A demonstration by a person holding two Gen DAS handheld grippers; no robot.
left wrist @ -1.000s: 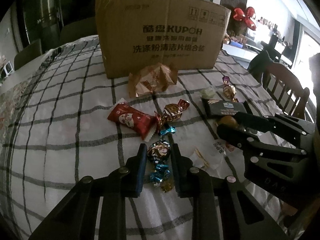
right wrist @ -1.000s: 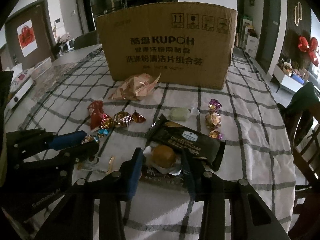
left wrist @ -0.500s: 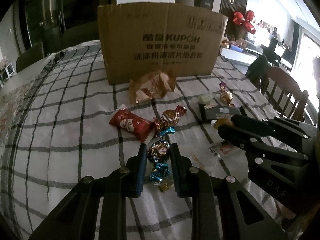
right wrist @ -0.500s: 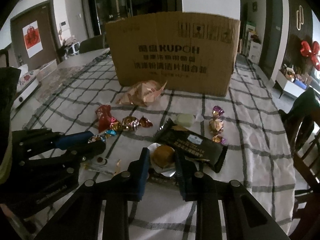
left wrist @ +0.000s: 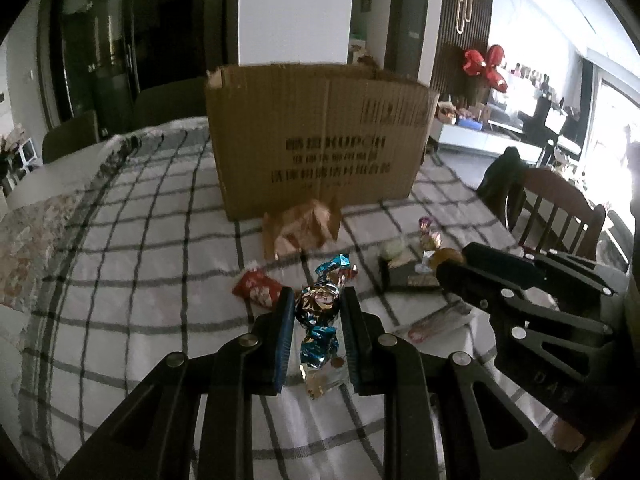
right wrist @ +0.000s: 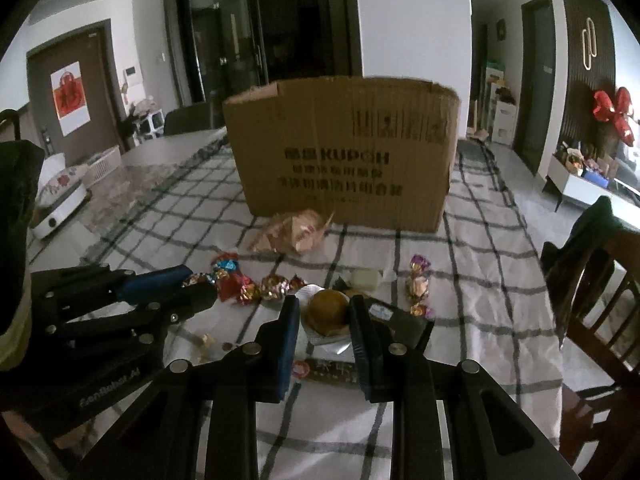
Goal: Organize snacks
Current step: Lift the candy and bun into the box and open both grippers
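We see the left claw (left wrist: 316,306) clamped on a foil candy (left wrist: 318,304), the right claw (right wrist: 325,314) just closed on a round pastry (right wrist: 326,312), both angled down above the surface (left wrist: 160,280).

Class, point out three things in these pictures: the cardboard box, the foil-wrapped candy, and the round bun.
cardboard box (right wrist: 340,152), right wrist view, front wall.
foil-wrapped candy (left wrist: 318,306), left wrist view, round middle.
round bun (right wrist: 326,312), right wrist view, brown top.

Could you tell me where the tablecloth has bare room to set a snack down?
Bare cloth lies left of the red packet, and more right of the purple candy. In front of the cardboard box it is crowded.
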